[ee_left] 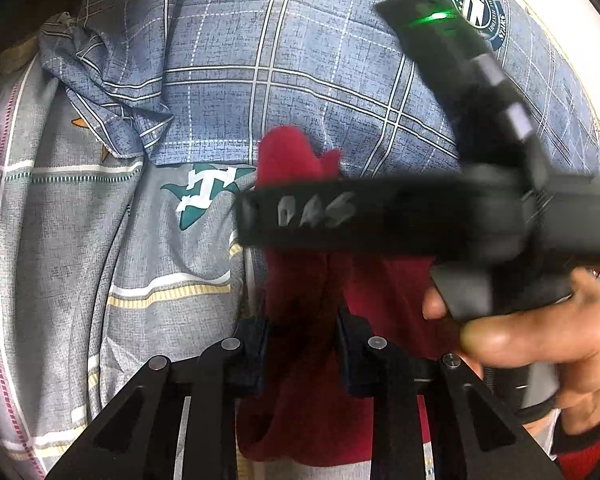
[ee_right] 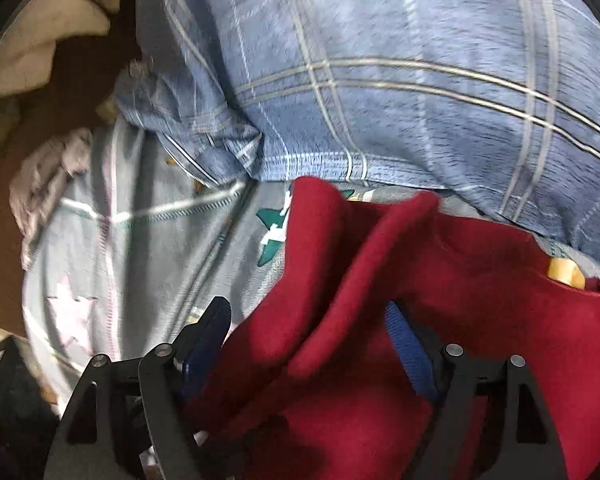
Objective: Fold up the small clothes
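Note:
A small dark red garment (ee_left: 296, 380) lies bunched on the bed and shows in both views (ee_right: 340, 280). My left gripper (ee_left: 302, 344) has its fingers on either side of a raised fold of the red cloth, gripping it. My right gripper (ee_right: 308, 332) stands wide open with the red cloth heaped between its blue-padded fingers (ee_right: 410, 344). In the left wrist view the right gripper's black body (ee_left: 420, 216) crosses the frame above the cloth, held by a hand (ee_left: 540, 332).
The bed has a grey printed sheet (ee_left: 80, 240) with a teal star logo (ee_left: 204, 192). A blue plaid pillow (ee_left: 300, 60) lies beyond the cloth. A pale crumpled cloth (ee_right: 48, 176) sits at the bed's left edge over a brown floor (ee_right: 4, 200).

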